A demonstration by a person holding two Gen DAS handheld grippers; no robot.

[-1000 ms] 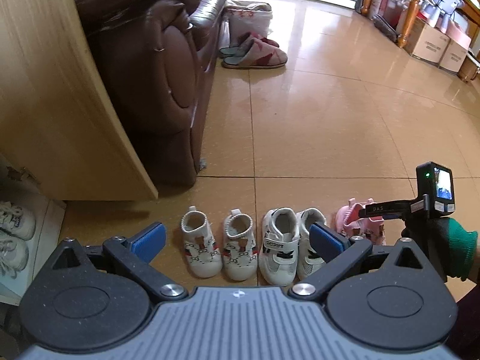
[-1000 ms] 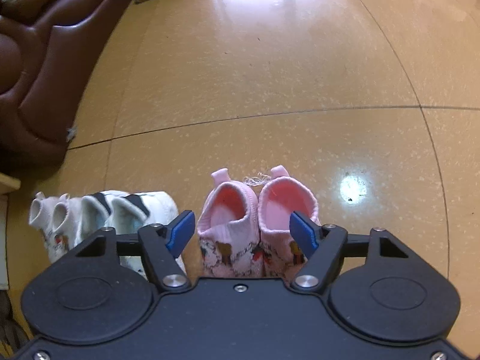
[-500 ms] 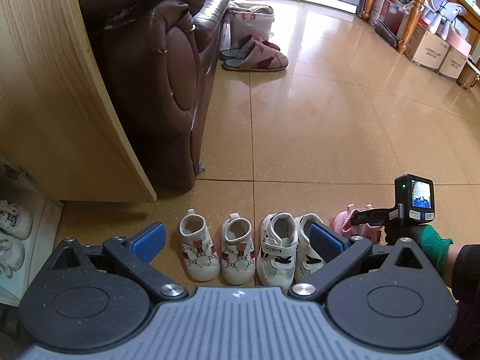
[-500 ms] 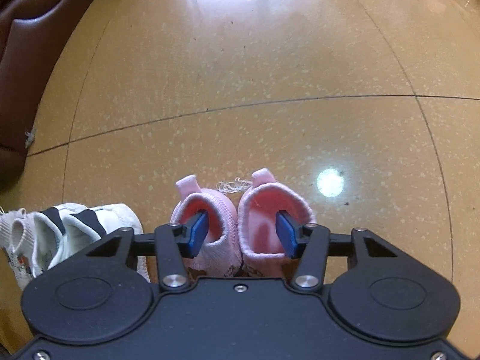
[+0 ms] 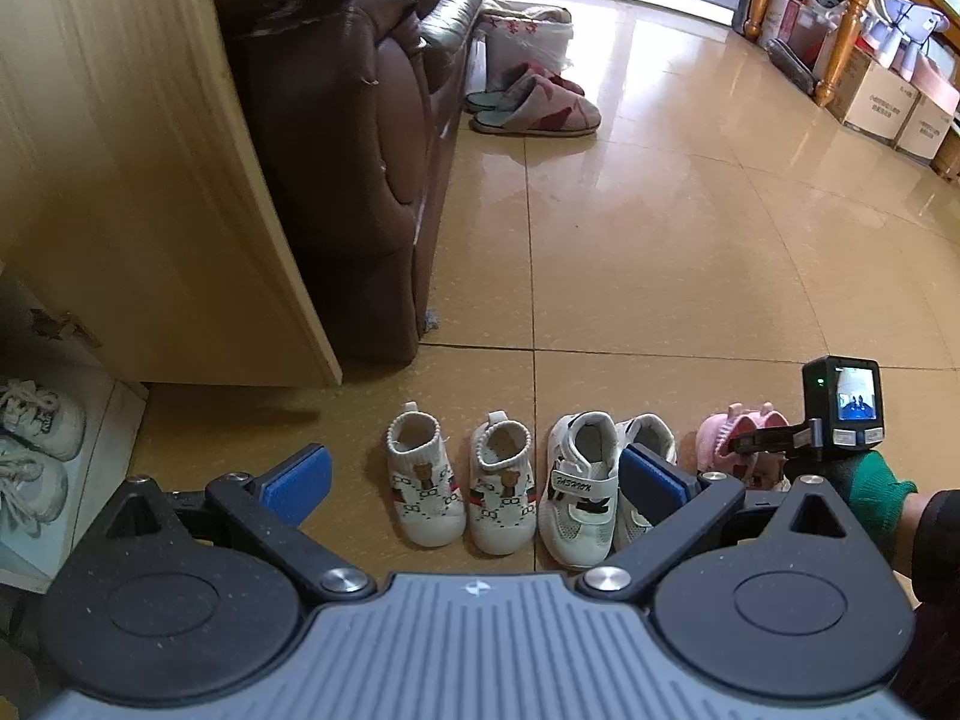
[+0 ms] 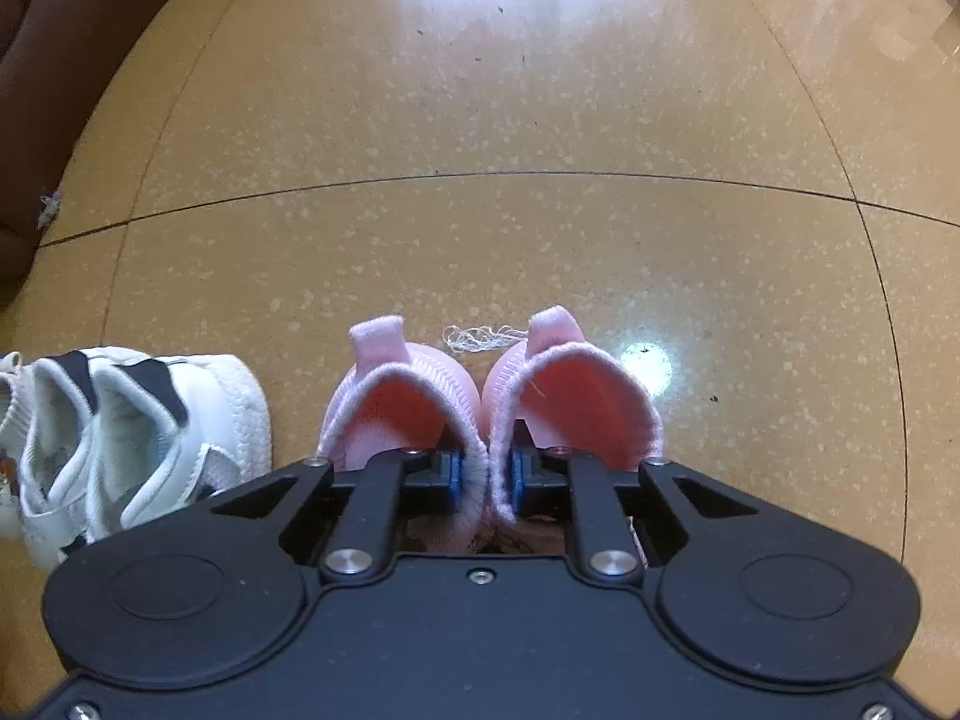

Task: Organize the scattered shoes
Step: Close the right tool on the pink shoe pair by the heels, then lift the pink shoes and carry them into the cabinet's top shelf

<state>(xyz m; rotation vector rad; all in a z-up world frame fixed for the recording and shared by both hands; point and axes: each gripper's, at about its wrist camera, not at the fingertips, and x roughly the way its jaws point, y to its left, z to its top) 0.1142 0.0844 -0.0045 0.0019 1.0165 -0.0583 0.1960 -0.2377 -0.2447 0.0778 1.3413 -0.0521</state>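
left gripper [image 5: 474,477]: grey ribbed body; blue pads | right gripper [image 6: 485,476]: black; green glove cuff [image 5: 879,489]

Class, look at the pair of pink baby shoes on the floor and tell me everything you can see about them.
The pink baby shoes are small knitted slip-ons with heel pull tabs and a cartoon print on the toes. They stand upright, side by side, on the tiled floor, rightmost in the shoe row. The right gripper is closing, a finger inside each shoe, pinching their inner collars together.

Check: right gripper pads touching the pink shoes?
Touching. Right wrist view: right gripper jaws closing, blue pads pinching the adjoining inner collars of both pink shoes.
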